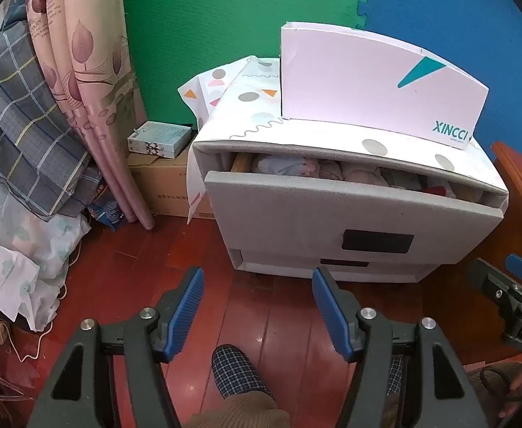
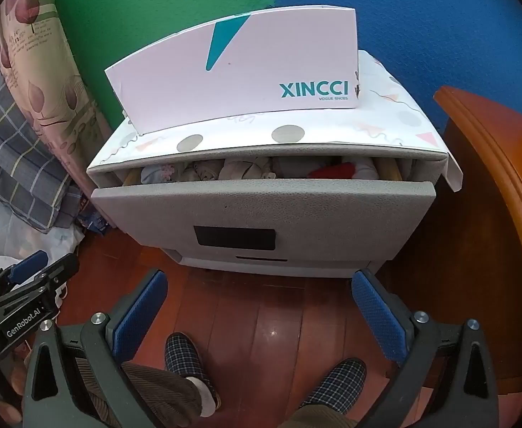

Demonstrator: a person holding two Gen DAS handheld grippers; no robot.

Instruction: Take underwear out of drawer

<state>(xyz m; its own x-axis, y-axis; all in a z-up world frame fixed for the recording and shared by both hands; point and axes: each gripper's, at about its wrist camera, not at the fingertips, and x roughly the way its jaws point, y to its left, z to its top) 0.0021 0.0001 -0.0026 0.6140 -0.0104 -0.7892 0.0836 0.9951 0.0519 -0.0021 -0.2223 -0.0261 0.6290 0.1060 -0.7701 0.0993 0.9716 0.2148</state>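
Observation:
A grey cabinet has its top drawer (image 1: 335,210) (image 2: 261,203) pulled partly out. Folded underwear (image 1: 332,171) (image 2: 246,169) lies in a row inside, pale pieces plus one red piece (image 2: 332,170). My left gripper (image 1: 257,285) hangs over the wooden floor in front of the cabinet, open with nothing between its blue pads. My right gripper (image 2: 259,290) hovers in front of the drawer too, open wide and empty. Each gripper shows at the edge of the other's view: the right gripper (image 1: 510,285), the left gripper (image 2: 29,278).
A white XINCCI shoe box (image 1: 378,82) (image 2: 239,71) stands on the cabinet's patterned top. Curtains (image 1: 79,71) and checked bedding (image 1: 21,125) fill the left. Cardboard boxes (image 1: 161,174) sit beside the cabinet. An orange wooden furniture edge (image 2: 503,185) is at right. The person's checked slippers (image 2: 186,356) are below.

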